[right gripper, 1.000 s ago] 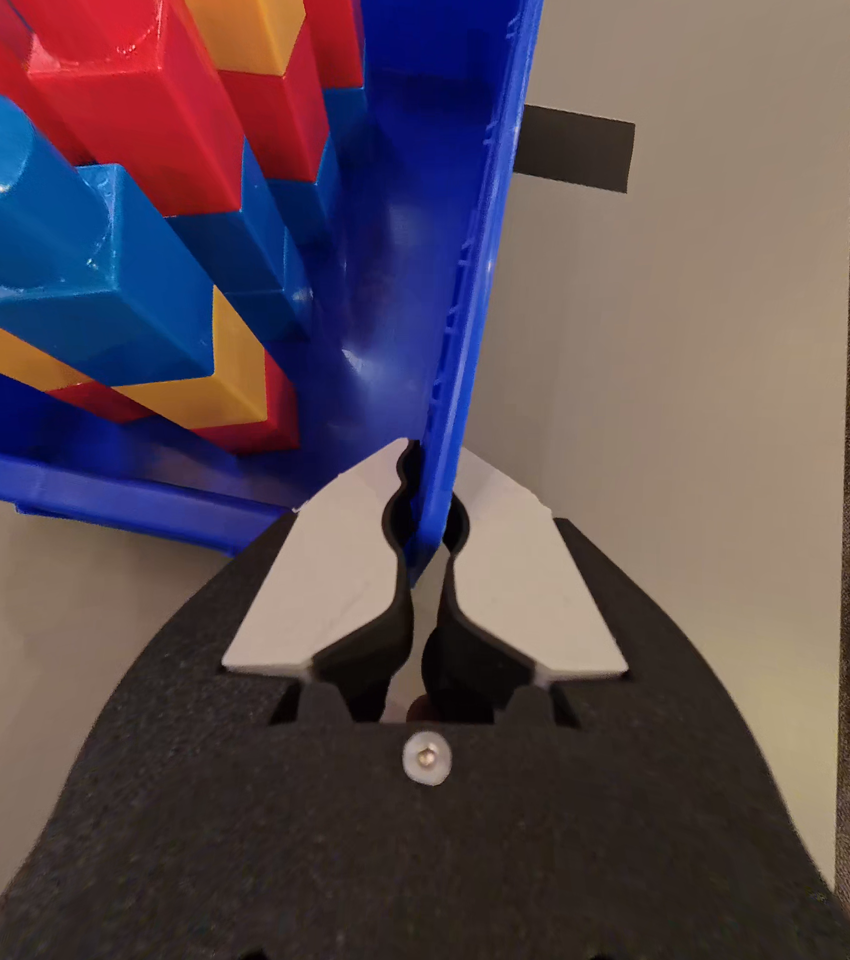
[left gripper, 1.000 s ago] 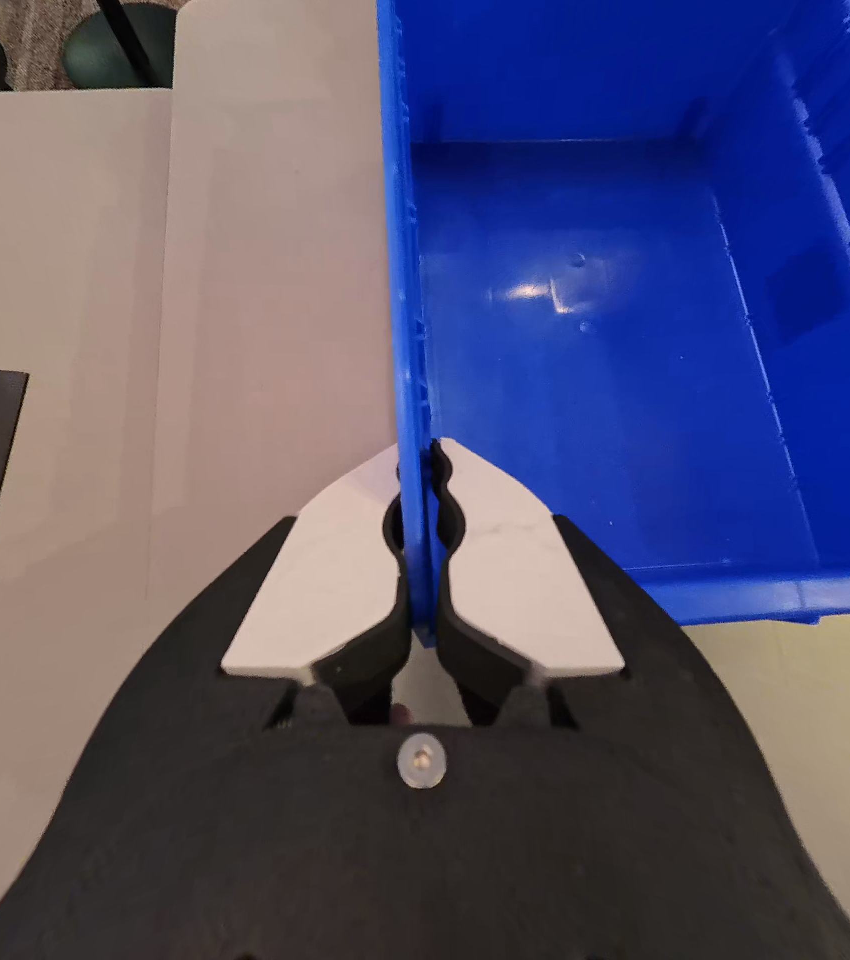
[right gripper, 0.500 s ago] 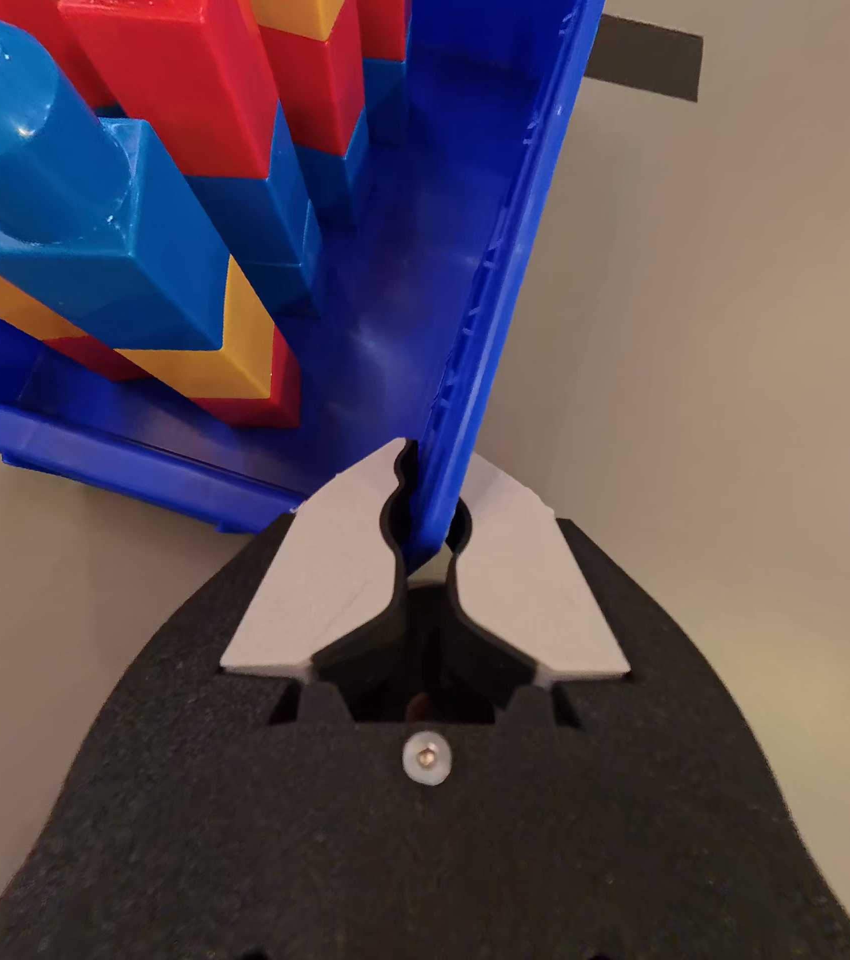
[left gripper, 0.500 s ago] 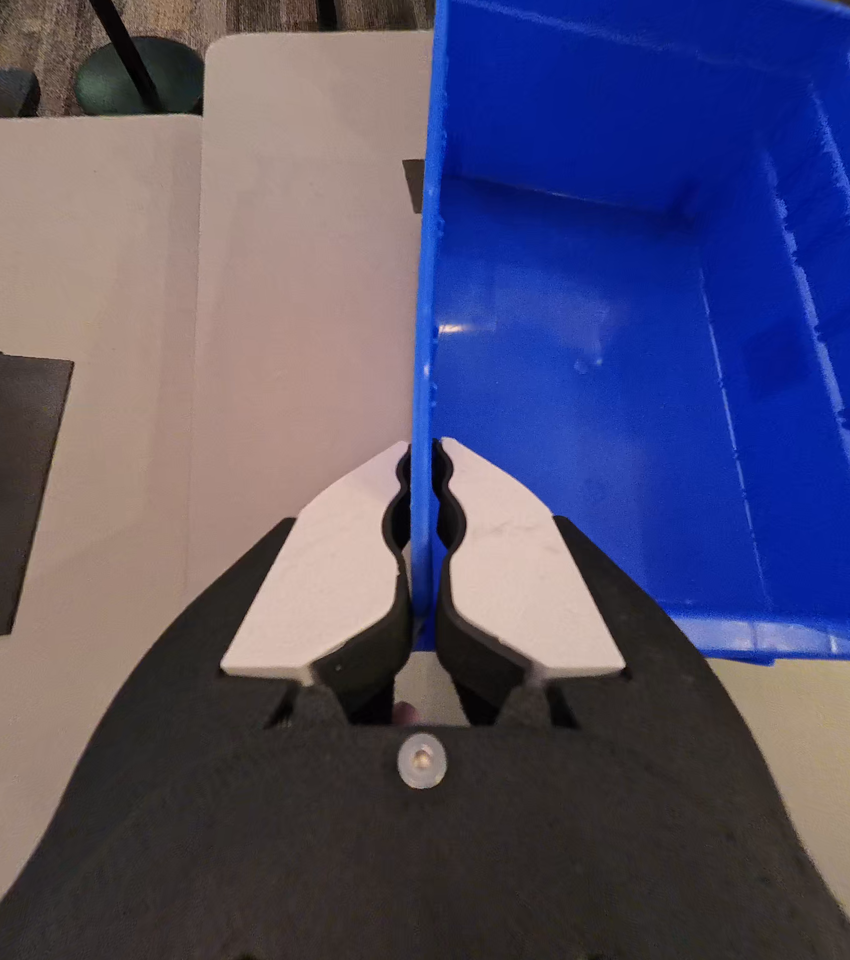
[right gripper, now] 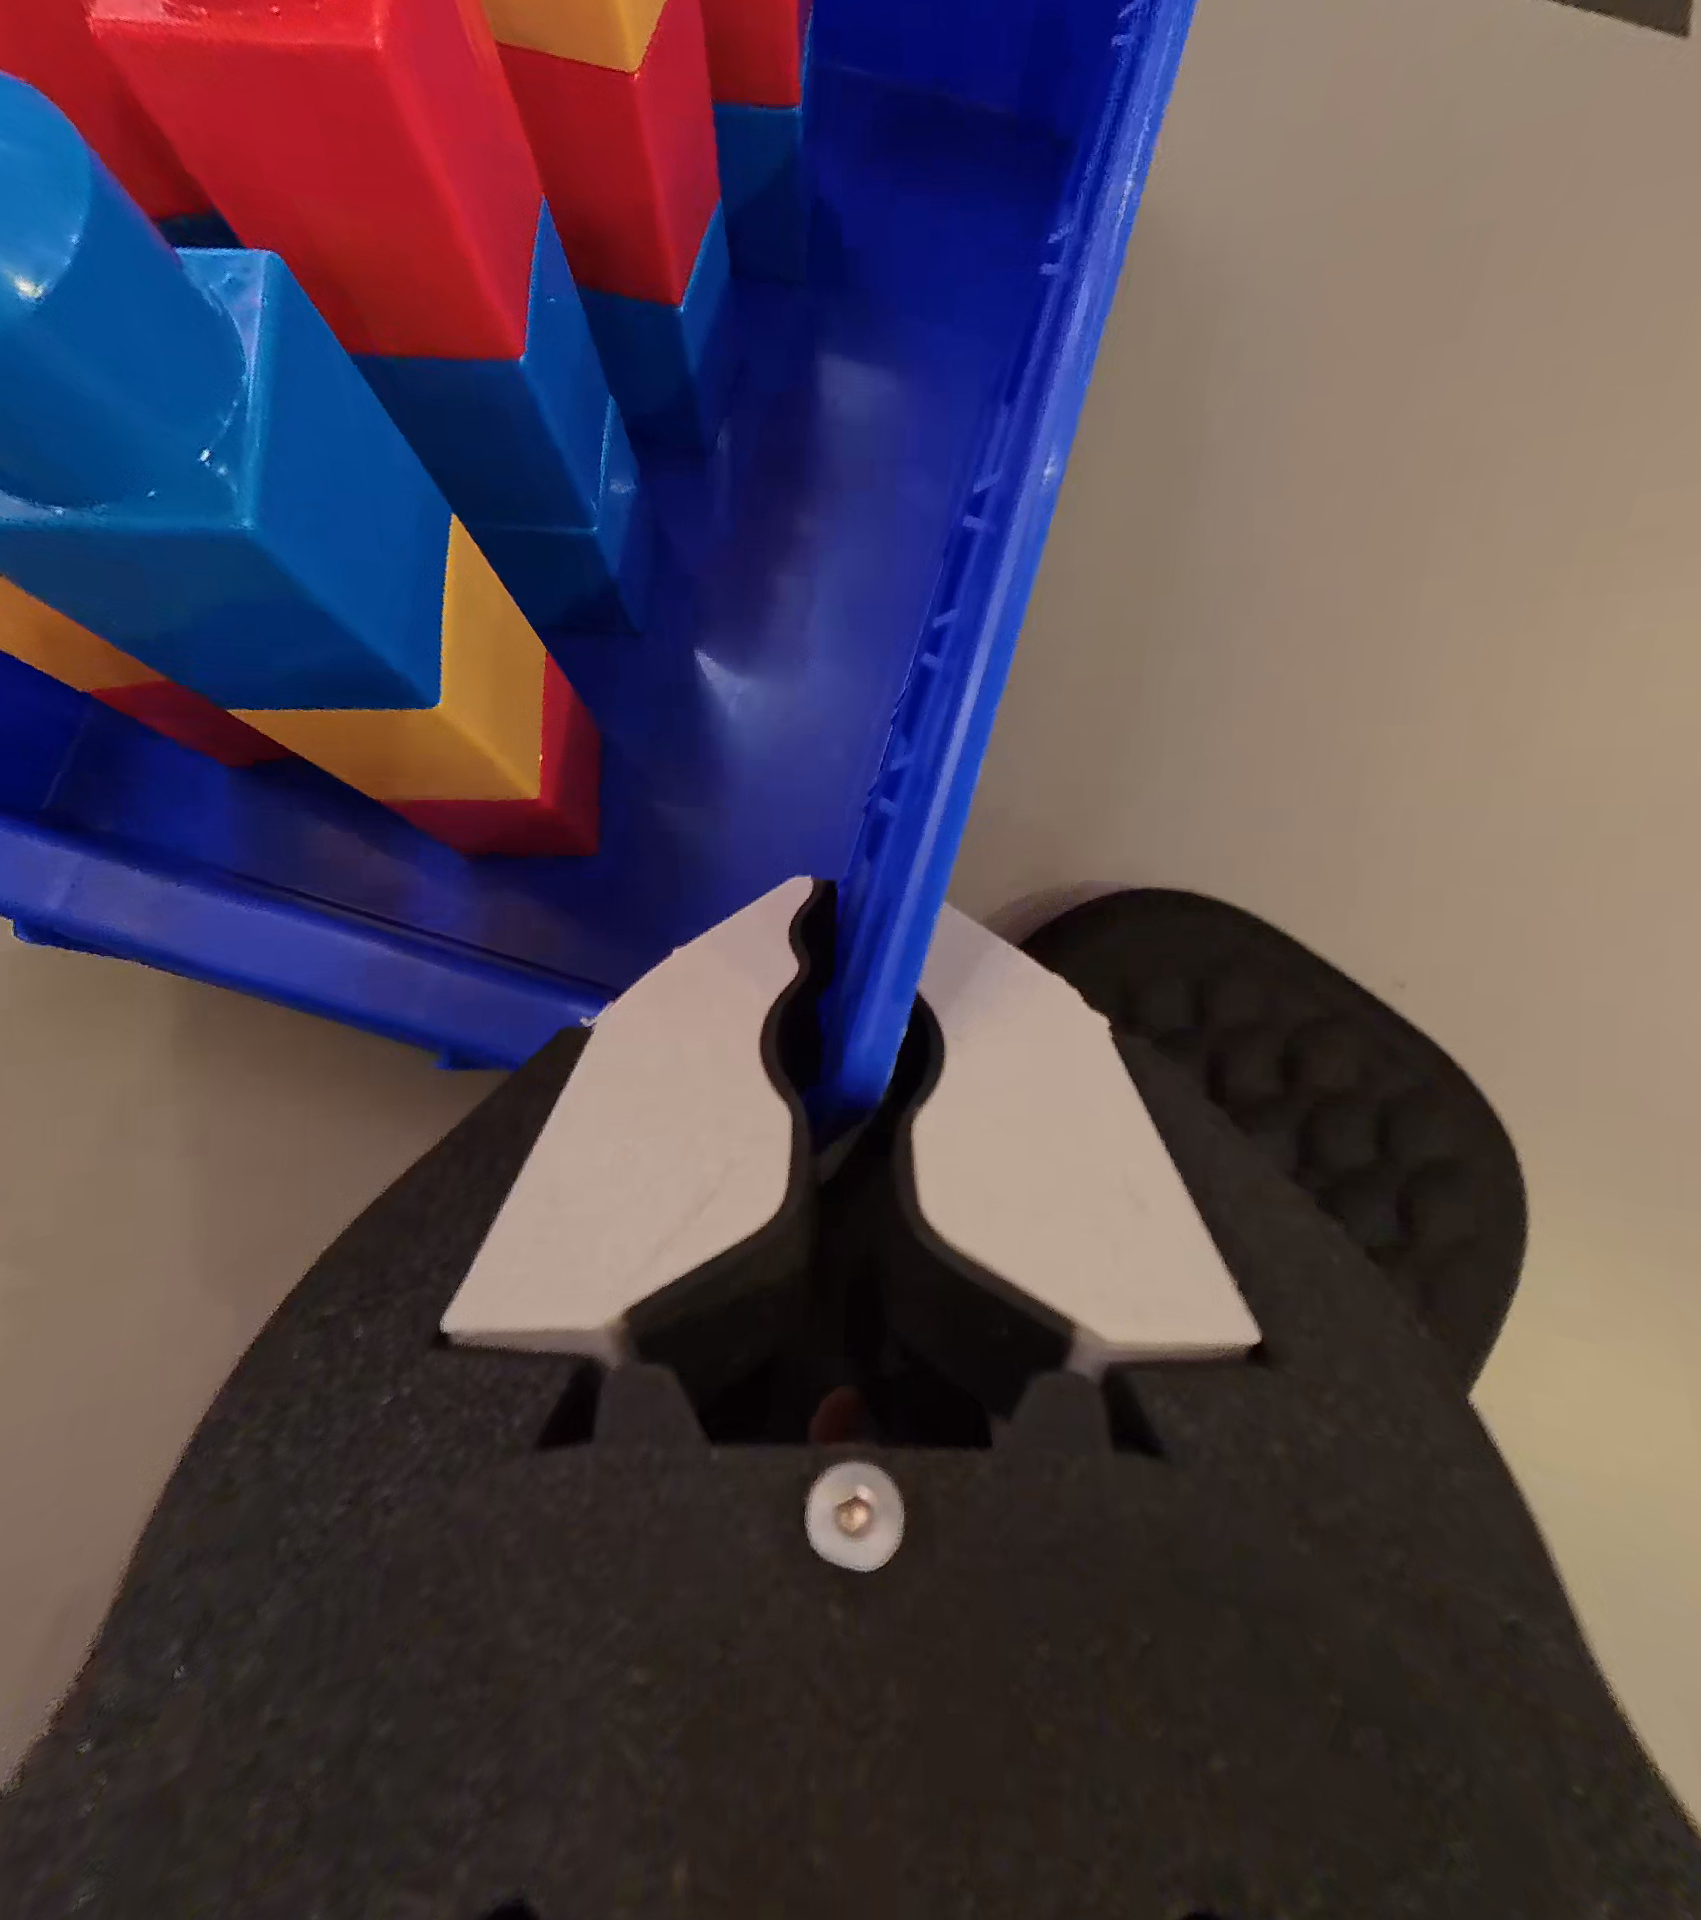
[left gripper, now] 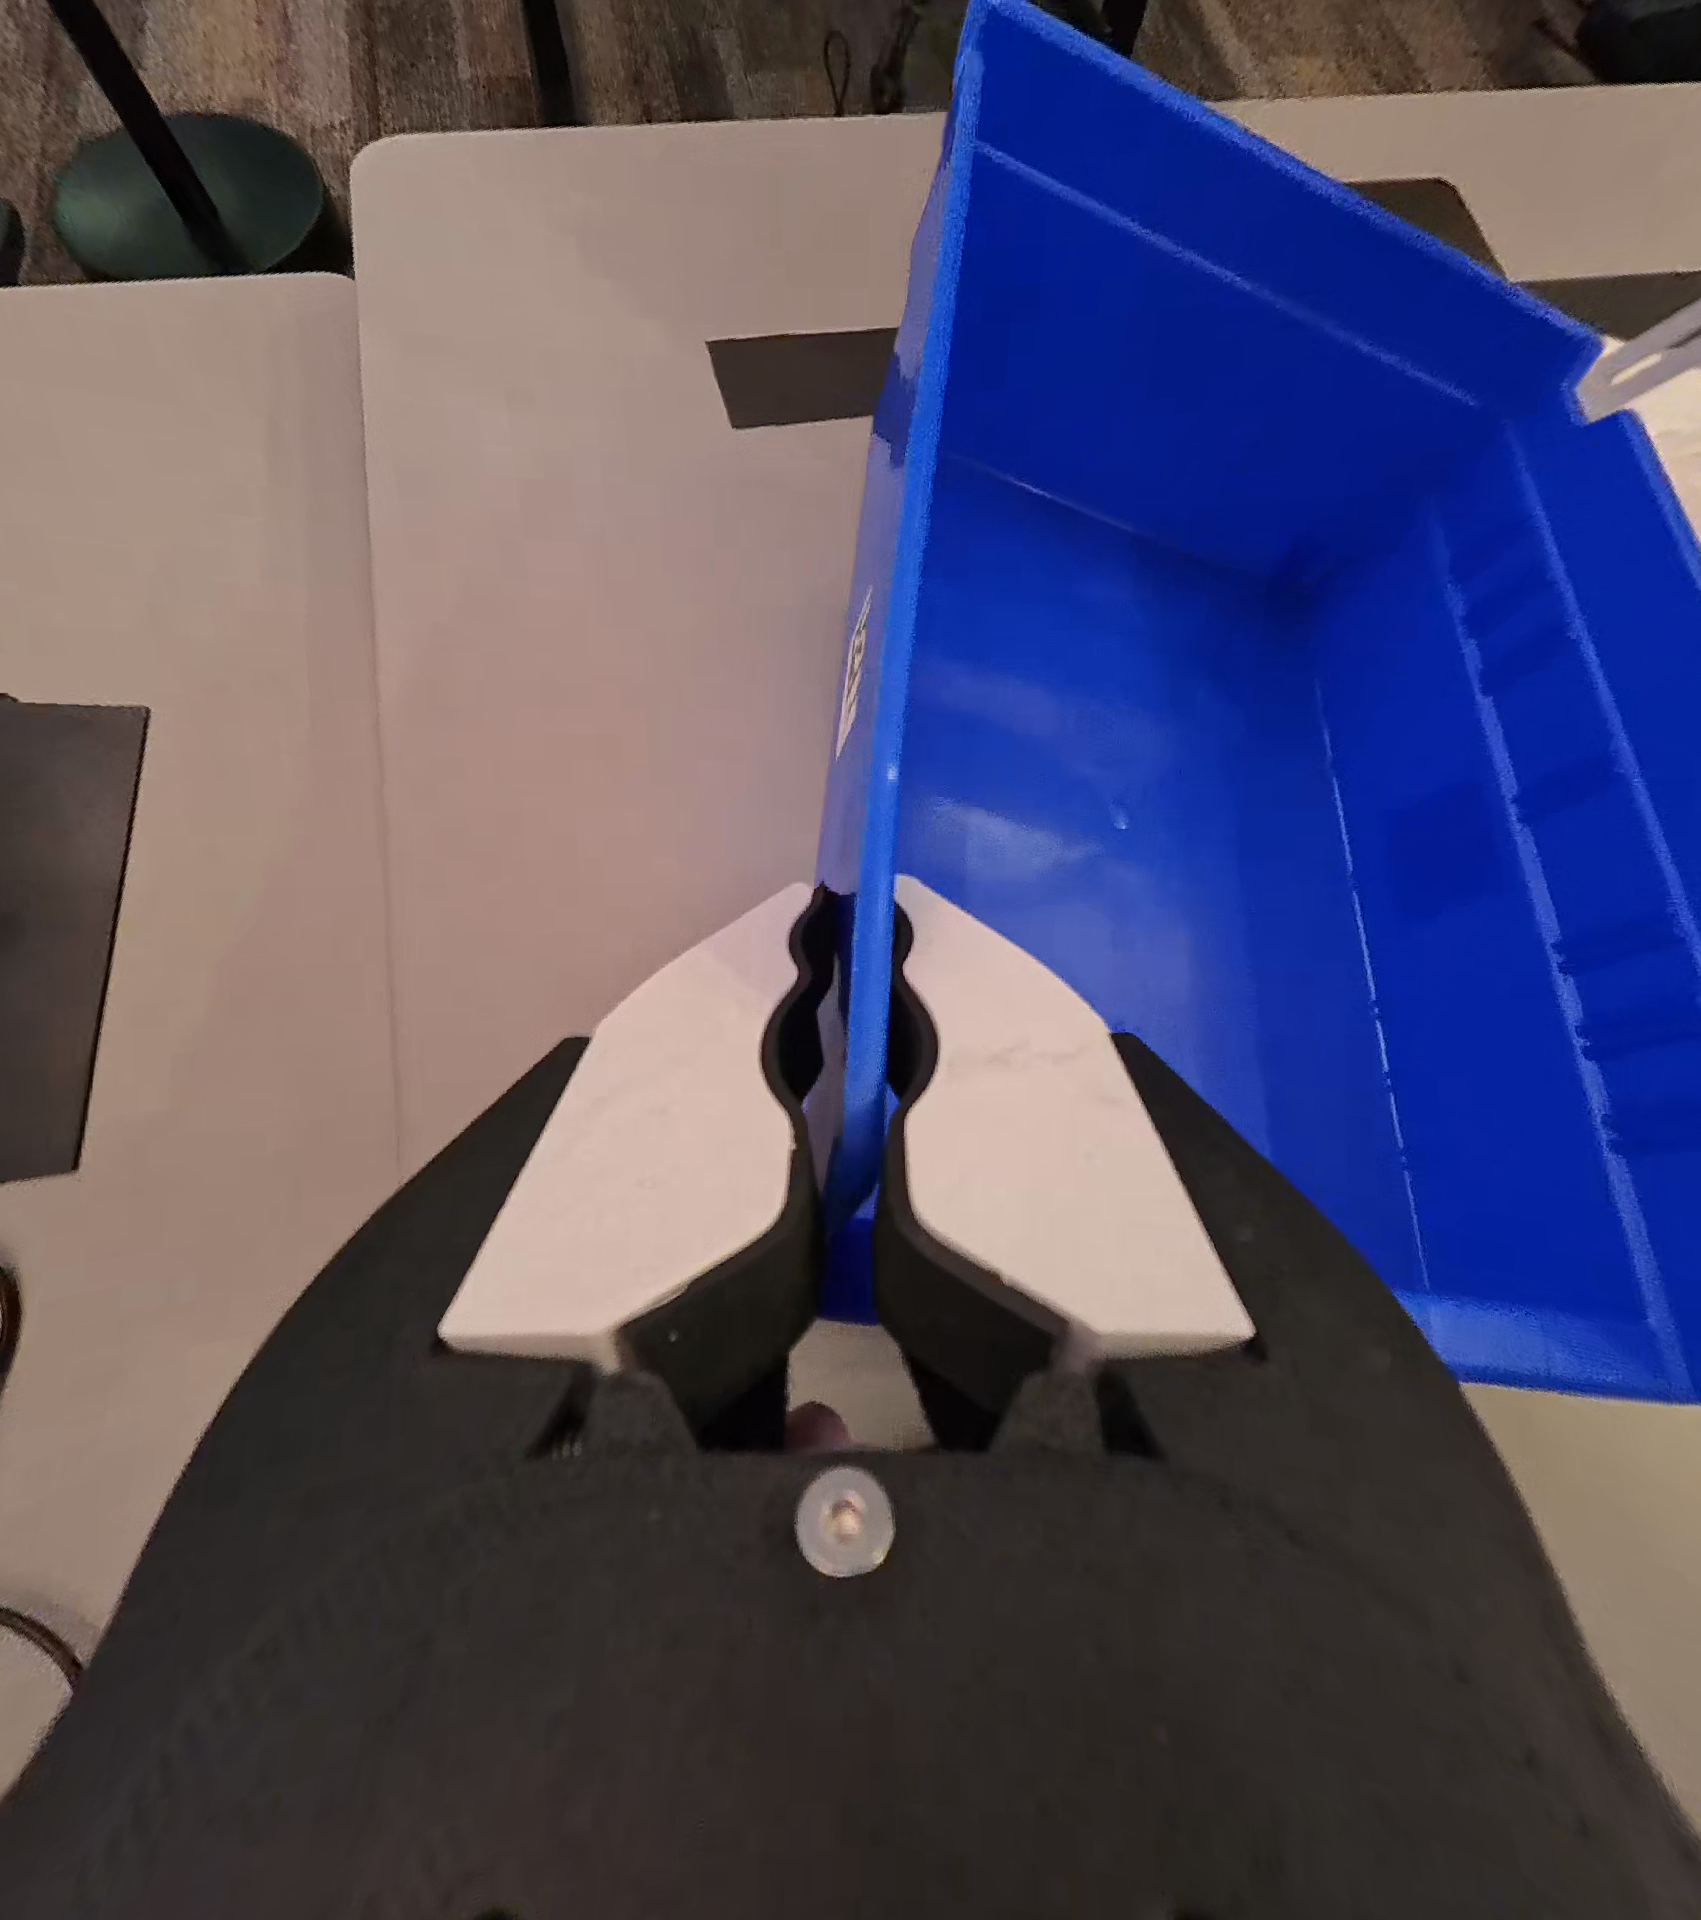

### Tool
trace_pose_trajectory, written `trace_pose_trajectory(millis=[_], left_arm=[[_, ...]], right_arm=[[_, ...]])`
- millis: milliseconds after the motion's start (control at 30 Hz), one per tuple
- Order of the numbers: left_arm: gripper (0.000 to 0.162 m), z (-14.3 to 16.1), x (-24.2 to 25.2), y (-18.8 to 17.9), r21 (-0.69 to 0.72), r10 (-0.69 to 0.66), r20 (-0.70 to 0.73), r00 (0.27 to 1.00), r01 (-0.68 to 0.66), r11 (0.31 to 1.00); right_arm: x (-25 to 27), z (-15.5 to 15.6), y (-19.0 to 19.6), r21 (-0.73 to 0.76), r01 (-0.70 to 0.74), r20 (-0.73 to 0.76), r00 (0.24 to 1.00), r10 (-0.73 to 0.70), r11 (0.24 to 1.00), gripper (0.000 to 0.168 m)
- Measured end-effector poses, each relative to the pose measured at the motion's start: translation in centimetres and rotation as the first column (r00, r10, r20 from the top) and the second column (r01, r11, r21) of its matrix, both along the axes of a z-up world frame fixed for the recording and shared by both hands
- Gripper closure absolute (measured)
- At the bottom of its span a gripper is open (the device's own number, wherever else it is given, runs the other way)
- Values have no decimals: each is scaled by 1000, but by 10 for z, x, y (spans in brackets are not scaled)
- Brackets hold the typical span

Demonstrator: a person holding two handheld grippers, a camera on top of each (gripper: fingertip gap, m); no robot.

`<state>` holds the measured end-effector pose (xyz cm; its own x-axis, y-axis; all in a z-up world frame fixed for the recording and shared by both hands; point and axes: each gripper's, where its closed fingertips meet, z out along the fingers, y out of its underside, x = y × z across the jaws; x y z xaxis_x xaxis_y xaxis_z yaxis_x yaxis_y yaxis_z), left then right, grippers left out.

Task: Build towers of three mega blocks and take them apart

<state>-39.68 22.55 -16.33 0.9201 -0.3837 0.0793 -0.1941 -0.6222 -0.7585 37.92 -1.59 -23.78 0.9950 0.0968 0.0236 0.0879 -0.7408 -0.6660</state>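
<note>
Left wrist view: the left gripper (left gripper: 851, 1049) has its jaws clamped on the left wall of a blue bin (left gripper: 1189, 831), which looks tipped up off the table (left gripper: 565, 675). The part of the bin showing here is empty. There's black tape (left gripper: 794, 379) on the table at the far side.

Right wrist view: the right gripper (right gripper: 851, 1029) is pinched onto the bin wall (right gripper: 981, 623) too, jaws closed on the rim near the corner. The block towers (right gripper: 358, 416), red, blue and yellow, stand inside to the left.

My guess is they're moving or tipping the bin, so I'd keep both grips firm and move them together, slowly, or the towers topple.
</note>
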Motion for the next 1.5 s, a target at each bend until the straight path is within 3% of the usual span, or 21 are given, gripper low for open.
trace_pose_trajectory(millis=[33, 367, 700, 1033, 1500], left_arm=[[156, 1, 0, -5, -2, -2, 10, 1000, 2, 1000], [155, 22, 1, -56, 55, -18, 96, 995, 13, 998], [155, 39, 2, -117, 113, -41, 160, 986, 24, 993], [155, 51, 9, -161, 162, -59, 202, 978, 26, 986], [155, 54, -5, -194, 189, -40, 253, 967, -9, 982]], right_arm=[[-4, 0, -4, 0, -8, 2, 1000, 8, 1000, 161], [-40, 0, -37, 8, -81, -11, 997, 81, 997, 162], [-75, 0, -47, 28, -166, 2, 986, 166, 986, 162], [-120, 0, -33, 31, -263, -15, 965, 263, 964, 163], [-173, 0, -4, 16, -398, -43, 916, 398, 917, 164]])
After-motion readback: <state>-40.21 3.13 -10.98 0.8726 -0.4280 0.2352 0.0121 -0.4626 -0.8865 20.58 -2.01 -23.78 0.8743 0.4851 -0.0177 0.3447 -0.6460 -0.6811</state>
